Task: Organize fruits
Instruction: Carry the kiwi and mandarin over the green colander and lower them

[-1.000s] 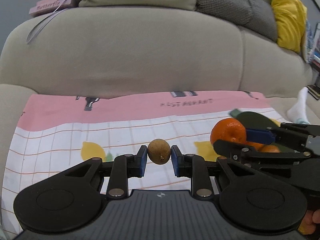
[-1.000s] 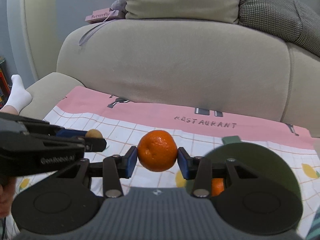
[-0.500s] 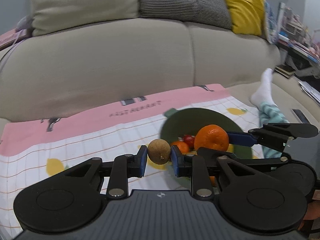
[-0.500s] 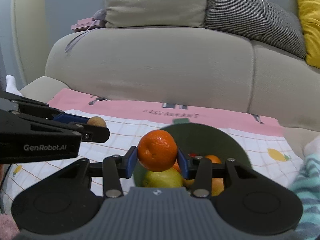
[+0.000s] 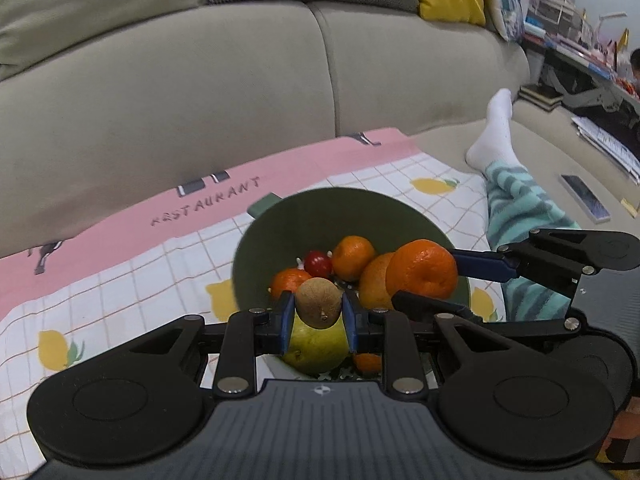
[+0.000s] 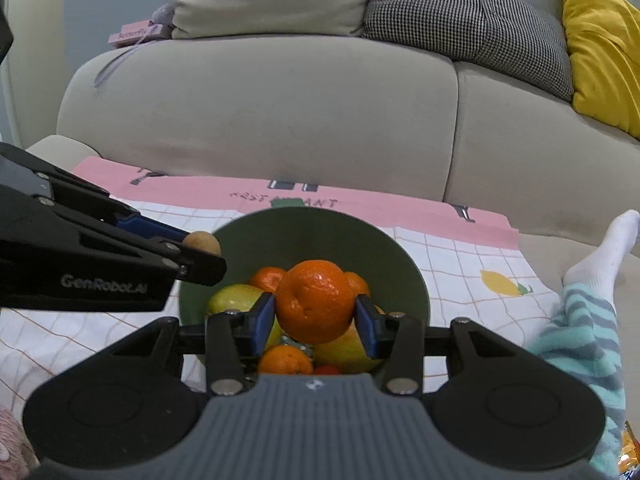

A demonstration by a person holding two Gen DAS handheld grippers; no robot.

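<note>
My left gripper (image 5: 318, 316) is shut on a small brown round fruit (image 5: 319, 308) and holds it over the near left rim of a dark green bowl (image 5: 320, 208). My right gripper (image 6: 315, 320) is shut on an orange mandarin (image 6: 314, 300) and holds it above the middle of the bowl (image 6: 320, 228). The bowl holds several mandarins (image 5: 354, 258), a small red fruit (image 5: 318, 264) and a yellow-green fruit (image 5: 318, 346). In the right wrist view the left gripper with the brown fruit (image 6: 202, 243) comes in from the left.
The bowl stands on a pink and white checked cloth (image 5: 120, 272) on a beige sofa (image 5: 200, 88). A leg in striped trousers with a white sock (image 5: 498, 132) lies right of the bowl. A phone (image 5: 584, 198) lies further right.
Both grippers have moved right from over the cloth to over the bowl, each still holding its fruit. The bowl and its contents have come into full view.
</note>
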